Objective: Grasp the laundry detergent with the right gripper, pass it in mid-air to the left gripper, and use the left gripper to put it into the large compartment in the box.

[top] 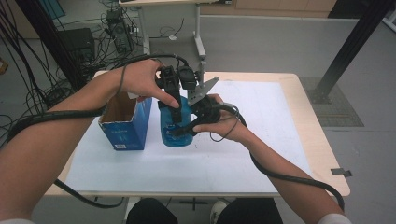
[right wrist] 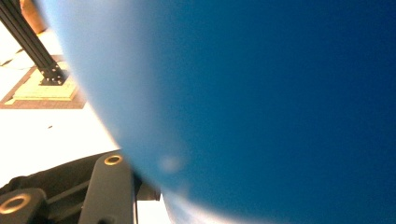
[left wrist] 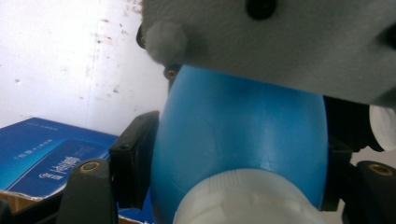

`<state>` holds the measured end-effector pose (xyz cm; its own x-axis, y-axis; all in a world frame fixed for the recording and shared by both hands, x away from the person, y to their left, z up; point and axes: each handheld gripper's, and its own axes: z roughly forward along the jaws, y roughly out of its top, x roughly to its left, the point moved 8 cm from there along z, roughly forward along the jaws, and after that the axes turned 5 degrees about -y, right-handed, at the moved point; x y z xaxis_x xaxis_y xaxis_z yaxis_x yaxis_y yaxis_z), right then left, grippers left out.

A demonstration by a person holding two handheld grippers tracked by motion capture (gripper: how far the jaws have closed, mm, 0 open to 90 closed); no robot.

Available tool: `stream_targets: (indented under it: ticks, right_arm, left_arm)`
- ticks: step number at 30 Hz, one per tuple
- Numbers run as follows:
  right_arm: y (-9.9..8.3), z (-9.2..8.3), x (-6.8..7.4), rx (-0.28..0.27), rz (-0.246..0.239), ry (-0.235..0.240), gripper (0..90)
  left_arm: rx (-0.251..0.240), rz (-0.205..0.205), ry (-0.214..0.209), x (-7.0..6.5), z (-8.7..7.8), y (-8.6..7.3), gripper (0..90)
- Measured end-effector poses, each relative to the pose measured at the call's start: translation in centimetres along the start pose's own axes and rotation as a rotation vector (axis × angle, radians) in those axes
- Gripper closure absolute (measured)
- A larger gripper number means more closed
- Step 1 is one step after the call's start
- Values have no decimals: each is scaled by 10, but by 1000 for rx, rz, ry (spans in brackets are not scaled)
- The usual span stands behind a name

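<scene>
Together, two handheld grippers clamp one blue bottle (top: pixel 176 122) standing upright on the counter (top: pixel 261 140), just beside one open blue carton (top: pixel 126 127). Left gripper (top: pixel 175 95) jaws squeeze its shoulders near the white cap; right gripper (top: pixel 187 128) jaws grip its body.

High view overhead; both tool views tight on blue bottle (top: pixel 176 125).
</scene>
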<state>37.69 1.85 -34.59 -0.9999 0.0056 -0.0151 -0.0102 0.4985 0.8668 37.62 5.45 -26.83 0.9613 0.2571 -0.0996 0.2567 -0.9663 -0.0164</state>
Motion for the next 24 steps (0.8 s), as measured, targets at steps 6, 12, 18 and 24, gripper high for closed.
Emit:
stream_targets:
  ticks: [6,12,18,24]
  right_arm:
    - [-1,0,0,0,-12,-4,433]
    - [-1,-1,0,-2,-12,-5,432]
    - [-3,-1,0,-3,-8,-2,432]
    - [-3,0,0,-5,-5,-1,431]
  left_arm:
    - [-4,4,-29,-2,1,1,366]
    - [-2,6,-32,-2,1,2,369]
    - [-2,6,-39,-2,3,2,369]
    - [4,9,-42,-1,3,3,370]
